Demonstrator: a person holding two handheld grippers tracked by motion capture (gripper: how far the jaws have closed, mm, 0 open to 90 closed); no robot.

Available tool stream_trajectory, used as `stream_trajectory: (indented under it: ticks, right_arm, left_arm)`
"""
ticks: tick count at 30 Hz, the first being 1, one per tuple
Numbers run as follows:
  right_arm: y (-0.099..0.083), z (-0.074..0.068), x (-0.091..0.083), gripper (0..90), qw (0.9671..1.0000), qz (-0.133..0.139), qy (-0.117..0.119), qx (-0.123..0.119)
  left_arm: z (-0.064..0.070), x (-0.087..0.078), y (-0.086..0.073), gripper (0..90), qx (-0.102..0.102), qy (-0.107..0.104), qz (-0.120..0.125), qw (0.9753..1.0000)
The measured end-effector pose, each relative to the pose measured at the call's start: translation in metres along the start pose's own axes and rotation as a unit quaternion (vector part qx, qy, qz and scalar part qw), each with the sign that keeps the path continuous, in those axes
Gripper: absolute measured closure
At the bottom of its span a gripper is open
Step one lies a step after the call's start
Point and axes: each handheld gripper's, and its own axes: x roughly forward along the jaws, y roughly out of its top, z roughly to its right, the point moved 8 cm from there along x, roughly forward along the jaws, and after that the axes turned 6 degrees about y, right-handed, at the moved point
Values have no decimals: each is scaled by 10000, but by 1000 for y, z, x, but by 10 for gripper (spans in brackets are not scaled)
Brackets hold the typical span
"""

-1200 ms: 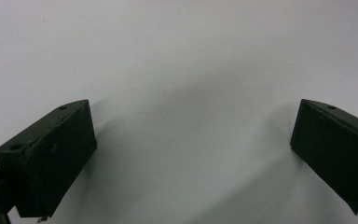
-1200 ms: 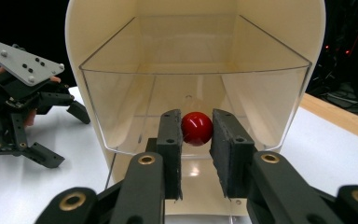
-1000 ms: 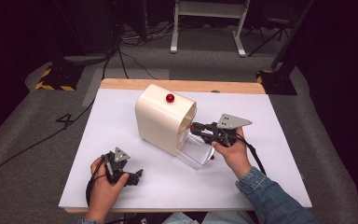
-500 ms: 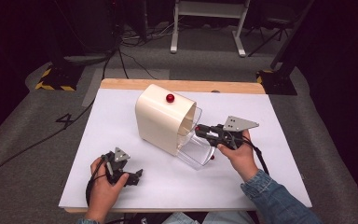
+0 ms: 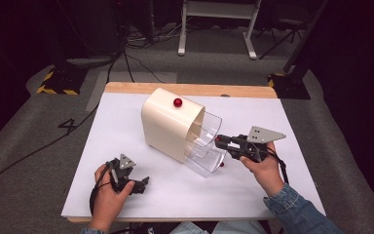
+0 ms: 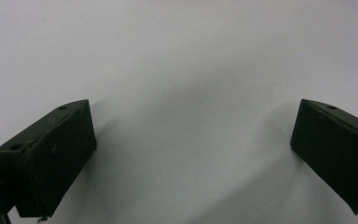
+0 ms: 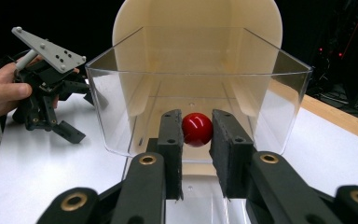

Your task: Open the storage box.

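Right gripper (image 7: pixel 196 135) has its jaws closed on the red knob (image 7: pixel 197 129) of the clear plastic drawer (image 7: pixel 279 100), knob pinched between the two black pads. The drawer sits partway out of the cream arched housing (image 5: pixel 168 127), its open end toward the right gripper (image 5: pixel 220 142) in the high view; its long axis runs from the housing's mouth out toward the person's right hand (image 5: pixel 264 168), so any pull or push goes straight along the gripper's own line. From the tool the housing lies dead ahead, beyond the drawer. The drawer interior looks empty through the clear walls; nothing visible inside the housing cavity either. A second red knob (image 5: pixel 177 102) sits on top of the housing, untouched. Left gripper (image 5: pixel 137 185) rests on the white table (image 5: pixel 272 109) near the front-left edge, well apart from the housing, jaws spread wide over bare tabletop in the left gripper view, holding nothing. The right hand is the nearer one and the only one engaged. Judgement: the drawer slide is under way, and keeping the pull in line with the housing matters so the drawer does not bind.
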Motion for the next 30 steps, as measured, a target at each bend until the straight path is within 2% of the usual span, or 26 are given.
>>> stream_trajectory:
  ticks: [6, 21, 22, 23, 24, 26, 30]
  right_arm:
    - [-5, -2, -12, 745, 10000, -2, -14, 17]
    - [-21, 0, -19, 741, 9998, -141, -30, 132]
    - [-24, 0, -18, 695, 9996, -211, -30, 164]
    - [-24, 0, -18, 695, 9996, -211, -30, 164]
    - [-26, 1, -17, 642, 9994, -251, -26, 242]
    - [-31, 2, -14, 615, 9988, -373, -23, 332]
    - [-34, 2, -11, 555, 9985, -427, -69, 329]
  left_arm:
    - [0, 0, 0, 0, 1, 0, -1, 10000]
    - [0, 0, 0, 0, -1, -2, -2, 10000]
    - [0, 0, 0, 0, -1, -1, -2, 10000]
    - [0, 0, 0, 0, -1, -1, -2, 10000]
    - [0, 0, 0, 0, -1, -1, -2, 10000]
    - [0, 0, 0, 0, -1, -1, -1, 10000]
    - [0, 0, 0, 0, -1, -2, -1, 10000]
